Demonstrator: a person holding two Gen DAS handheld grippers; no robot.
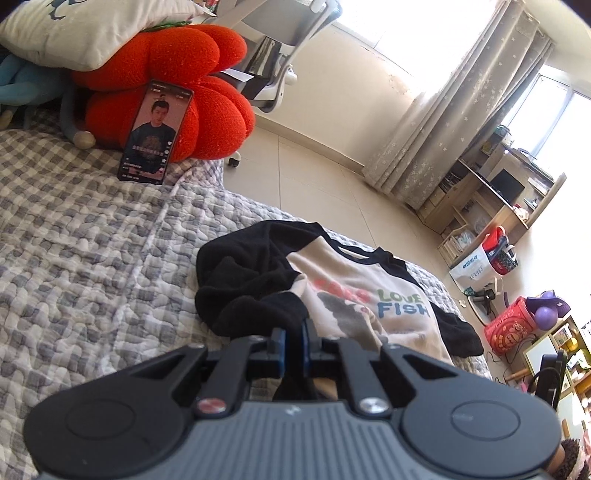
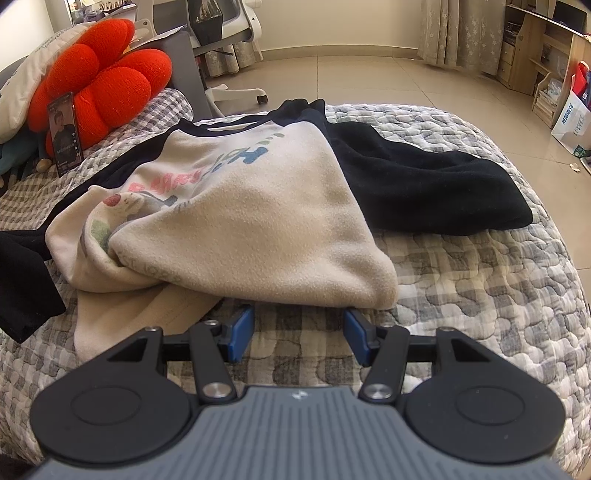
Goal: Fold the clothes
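Note:
A cream sweatshirt (image 2: 251,206) with black sleeves and a printed front lies rumpled on the checked quilt (image 2: 480,295). In the left wrist view the same sweatshirt (image 1: 369,291) shows its "LOVE FISH" print, with one black sleeve (image 1: 251,288) bunched toward me. My left gripper (image 1: 293,334) is shut on that black sleeve. My right gripper (image 2: 299,321) stands open just at the cream hem, its blue pads (image 2: 242,326) near the fabric's edge with nothing between them. The other black sleeve (image 2: 436,184) lies spread to the right.
A red flower-shaped cushion (image 1: 184,88) with a phone (image 1: 155,131) leaning on it sits at the bed's head, under a white pillow (image 1: 85,29). An office chair (image 1: 280,48), tiled floor, curtains (image 1: 454,114) and wooden shelves (image 1: 491,199) lie beyond the bed.

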